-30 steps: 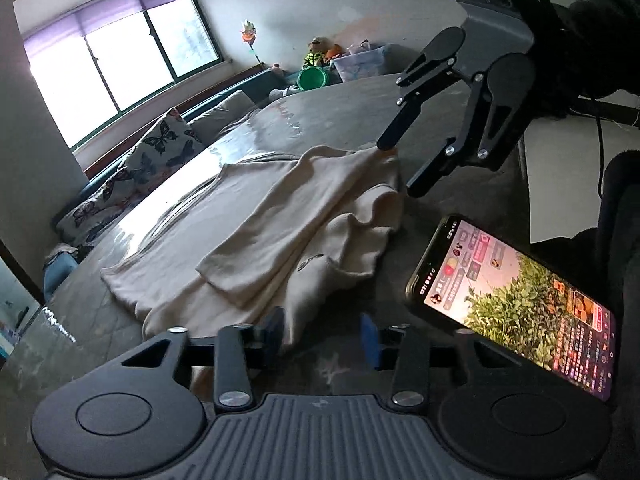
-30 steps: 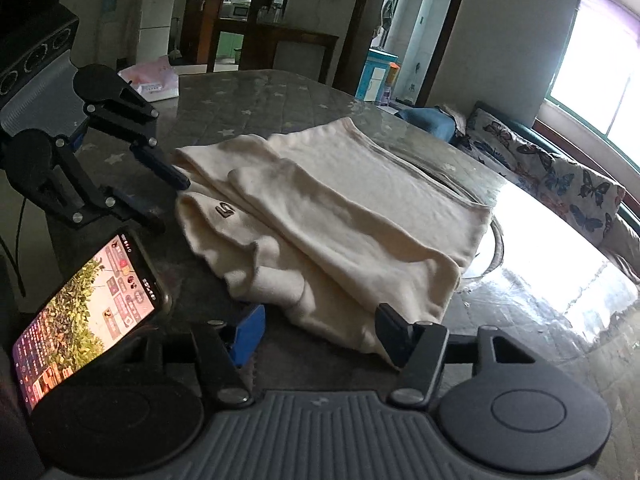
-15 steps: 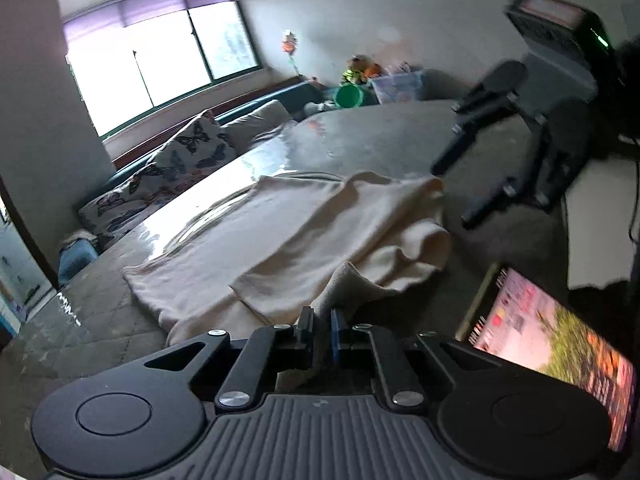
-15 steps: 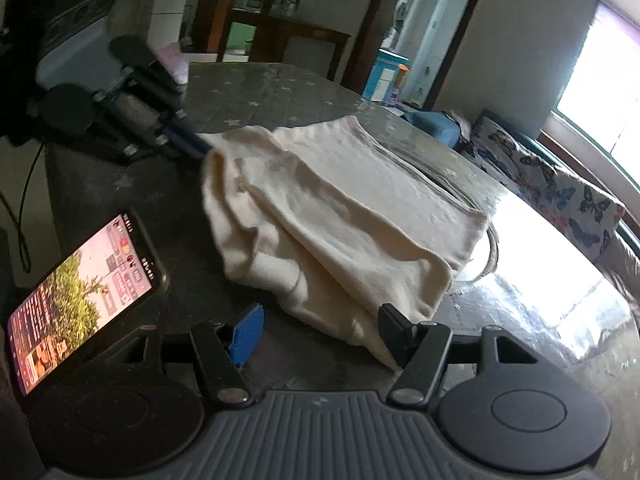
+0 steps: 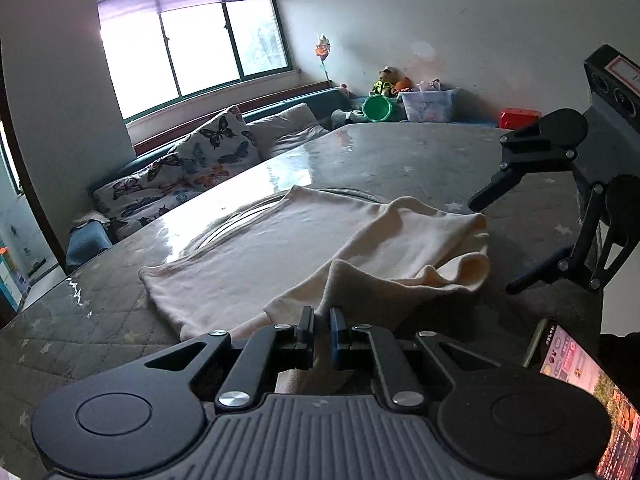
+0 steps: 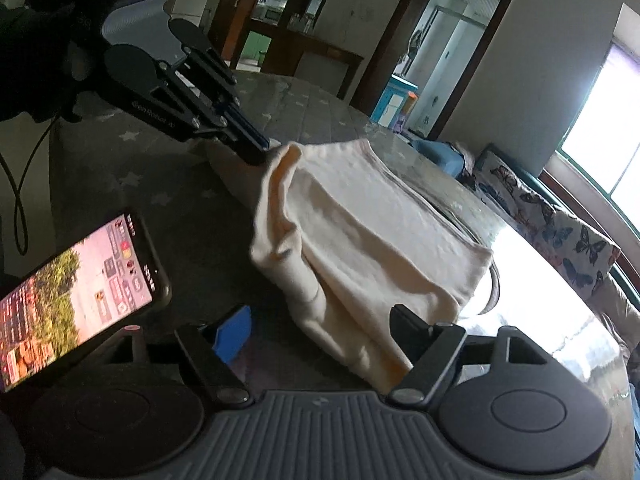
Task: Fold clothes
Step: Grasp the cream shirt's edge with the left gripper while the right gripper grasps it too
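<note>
- The left hand-held gripper point(image 5: 321, 322), wide apart a second ago, is now clamped on the near edge of the cream garment point(image 5: 304, 248); a ridge of cloth rises from the pile into its closed fingers.
- From the right wrist view the same left hand-held gripper point(image 6: 262, 148) shows pinching the garment point(image 6: 372, 232) at its far corner, with that edge lifted and bunched into a standing fold.
- The right hand-held gripper point(image 6: 320, 322) has its fingers spread apart as before, with nothing between them; it hangs just over the garment's near end, apparently not touching it.
- The garment lies partly folded on the grey starred worktop point(image 5: 400, 152), the bulk of it flat.
- The phone point(image 6: 76, 280) lies beside it, just clear of the cloth.
- Judgement: the grasp is made, so the next fold can begin; the right side needs its own hold first.
</note>
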{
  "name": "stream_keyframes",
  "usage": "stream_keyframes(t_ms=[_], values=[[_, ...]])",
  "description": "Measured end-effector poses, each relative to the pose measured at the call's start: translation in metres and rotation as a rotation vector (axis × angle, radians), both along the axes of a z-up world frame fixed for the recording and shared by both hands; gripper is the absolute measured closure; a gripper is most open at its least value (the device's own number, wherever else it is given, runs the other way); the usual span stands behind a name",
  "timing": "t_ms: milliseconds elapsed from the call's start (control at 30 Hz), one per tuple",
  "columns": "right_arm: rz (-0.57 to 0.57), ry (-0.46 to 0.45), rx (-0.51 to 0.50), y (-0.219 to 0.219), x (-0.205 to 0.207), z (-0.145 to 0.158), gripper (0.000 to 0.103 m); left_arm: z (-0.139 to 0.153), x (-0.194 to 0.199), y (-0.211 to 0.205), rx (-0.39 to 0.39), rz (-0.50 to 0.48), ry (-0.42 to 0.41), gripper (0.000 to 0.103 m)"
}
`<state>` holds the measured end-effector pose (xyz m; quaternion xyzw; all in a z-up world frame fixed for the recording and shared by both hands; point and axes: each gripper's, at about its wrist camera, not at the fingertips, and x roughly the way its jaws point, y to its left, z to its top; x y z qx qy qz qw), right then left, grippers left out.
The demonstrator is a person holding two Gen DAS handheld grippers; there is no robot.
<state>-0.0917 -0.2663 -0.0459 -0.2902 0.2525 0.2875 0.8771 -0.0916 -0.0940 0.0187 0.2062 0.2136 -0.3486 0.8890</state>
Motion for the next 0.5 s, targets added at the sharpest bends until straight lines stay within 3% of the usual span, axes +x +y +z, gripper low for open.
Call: stream_keyframes(t_ms=[133,233,300,367,500], values=[[-0.002,-0.011,-0.024,0.011,0.006,-0.006,0.034,0.001,-0.001,0.0,-0.004,0.001,0.003,0.094],[0.009,0.02,0.003,0.016,0.012,-0.009,0.054,0.0,-0.004,0.001,-0.002,-0.002,0.004,0.094],[0.006,0.039,0.026,0.018,0.017,-0.008,0.074,-0.001,-0.007,0.002,0.002,-0.003,-0.001,0.093],[-0.001,0.053,0.058,0.016,0.02,-0.003,0.085,-0.003,-0.011,0.004,0.004,-0.006,-0.007,0.091],[-0.033,0.055,0.13,0.007,0.027,0.012,0.088,-0.007,-0.023,0.009,0.013,-0.016,-0.013,0.089]])
